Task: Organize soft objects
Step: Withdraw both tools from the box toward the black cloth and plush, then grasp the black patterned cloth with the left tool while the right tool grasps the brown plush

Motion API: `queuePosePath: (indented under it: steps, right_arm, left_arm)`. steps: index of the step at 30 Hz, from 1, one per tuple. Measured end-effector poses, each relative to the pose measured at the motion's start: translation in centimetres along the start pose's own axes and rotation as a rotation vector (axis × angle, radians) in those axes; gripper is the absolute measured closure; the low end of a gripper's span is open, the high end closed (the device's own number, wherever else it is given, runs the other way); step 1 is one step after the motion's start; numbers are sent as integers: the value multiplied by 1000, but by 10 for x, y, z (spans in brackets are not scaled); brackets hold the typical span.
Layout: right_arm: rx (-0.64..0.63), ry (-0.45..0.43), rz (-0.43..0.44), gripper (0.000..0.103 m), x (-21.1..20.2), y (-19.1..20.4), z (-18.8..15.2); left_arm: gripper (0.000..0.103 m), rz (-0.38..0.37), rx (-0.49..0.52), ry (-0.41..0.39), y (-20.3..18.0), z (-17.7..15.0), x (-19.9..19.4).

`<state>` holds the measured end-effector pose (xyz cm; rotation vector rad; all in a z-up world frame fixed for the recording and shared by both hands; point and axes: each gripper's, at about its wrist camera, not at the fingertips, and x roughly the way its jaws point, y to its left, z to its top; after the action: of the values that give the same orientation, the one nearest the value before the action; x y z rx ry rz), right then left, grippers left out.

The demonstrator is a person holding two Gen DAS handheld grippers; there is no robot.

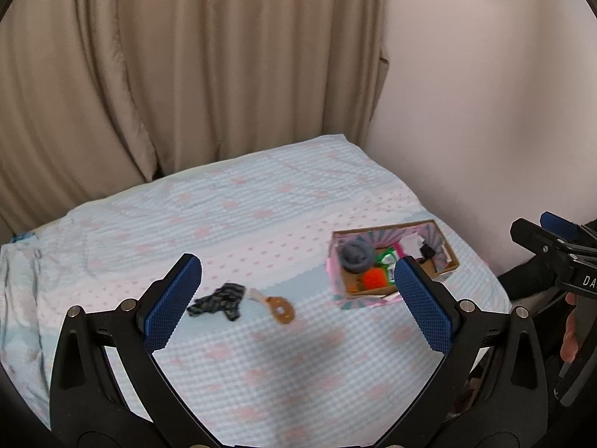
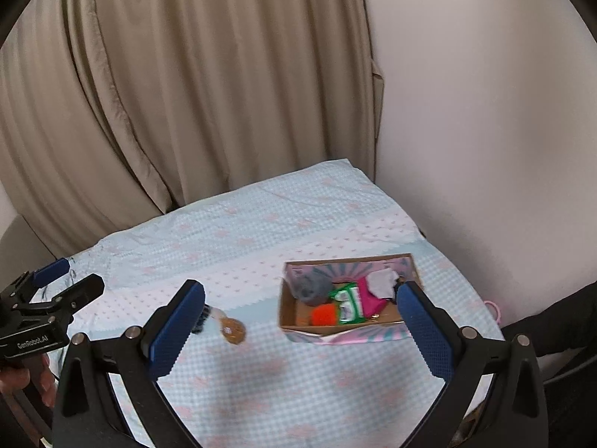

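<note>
Hovering above the near part of the bed cover (image 1: pixel 261 224), the left gripper (image 1: pixel 298 291) has its blue-padded fingers (image 1: pixel 171 298) spread wide and released, with nothing between them; the right gripper (image 2: pixel 302 317) is likewise splayed apart and empty. All positions below are referenced to the cardboard box (image 1: pixel 377 293), which sits on the bed cover toward its right edge, close to the wall (image 1: pixel 485 112). On the cover to the left of the box, well apart from it, lies a brown soft toy with a pale handle-like end (image 1: pixel 278 308); in the right wrist view the same toy (image 2: pixel 232 330) appears just beyond the left pad of that gripper. Touching the toy's pale end, further left of the box, is a crumpled dark patterned cloth (image 1: pixel 220 302), mostly hidden behind a finger pad in the right wrist view. Inside the box, at its near left corner, rests an orange fuzzy ball (image 2: pixel 324 315); behind it, against the left wall of the box, is a grey rolled soft item (image 2: pixel 311 287). At the box centre lies a green-and-white packet (image 2: pixel 347 304), with a magenta item (image 2: pixel 371 300) just beside it to the right and a white-grey cloth (image 2: pixel 380 282) toward the far right corner. Behind the box, past the far edge of the bed cover, a beige curtain (image 1: pixel 186 74) hangs to the left of the wall.
</note>
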<state>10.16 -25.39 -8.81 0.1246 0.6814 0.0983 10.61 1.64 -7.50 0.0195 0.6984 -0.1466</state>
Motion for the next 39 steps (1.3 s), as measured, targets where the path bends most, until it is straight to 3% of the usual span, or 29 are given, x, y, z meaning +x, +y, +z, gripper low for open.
queuePosePath:
  steps: [9,19,33,39]
  right_arm:
    - [-30,43,9,0,36,91,-20]
    - [-67,122,78,0,128,153,-63]
    - [-46,260,89,4,314,153,-149]
    - [-35,307,91,11,372,145,-178]
  left_arm:
    - [0,30,54,17,86,-14,14]
    - [0,14,-21,143,176,-60,116]
    - [1,-84,44,269,199,-158,321]
    - [1,-94,74,314,196,-187,375]
